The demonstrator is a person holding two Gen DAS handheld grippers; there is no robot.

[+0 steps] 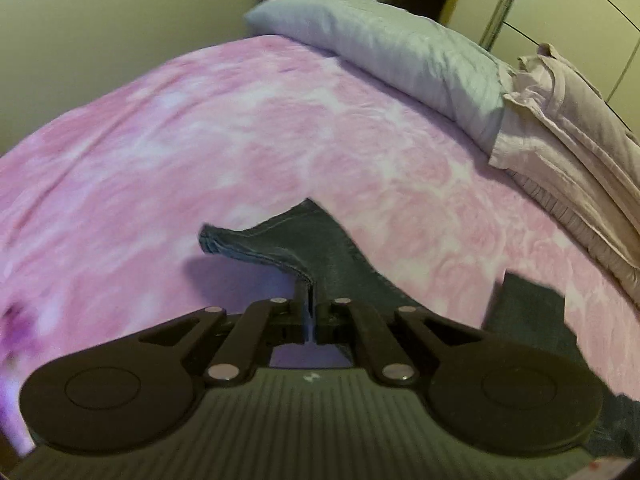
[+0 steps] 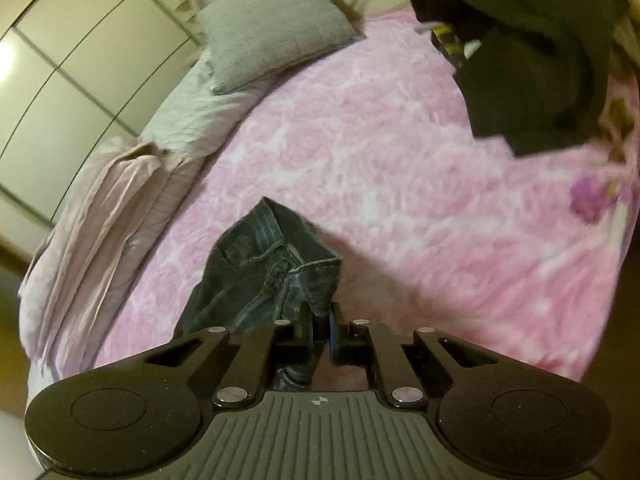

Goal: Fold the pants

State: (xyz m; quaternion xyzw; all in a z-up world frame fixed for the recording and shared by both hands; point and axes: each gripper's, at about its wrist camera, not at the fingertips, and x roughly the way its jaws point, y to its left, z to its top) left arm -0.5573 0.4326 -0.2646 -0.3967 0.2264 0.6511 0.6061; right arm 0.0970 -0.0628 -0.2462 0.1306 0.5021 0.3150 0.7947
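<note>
Currently: left gripper (image 1: 311, 320) pinching the jeans (image 1: 320, 248) hem edge, lower centre; right gripper (image 2: 320, 326) pinching the waistband end, lower centre. Jeans hang above the pink blanket (image 1: 200, 140). Advice: keep both pinches level, cloth taut, before laying the fold.

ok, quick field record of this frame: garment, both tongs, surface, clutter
garment: dark denim pants, partly lifted off the bed
left tongs: shut on a hemmed edge of the pants
right tongs: shut on the pants
surface: pink blanket
clutter: grey pillow, lilac bedding by the pillow
</note>
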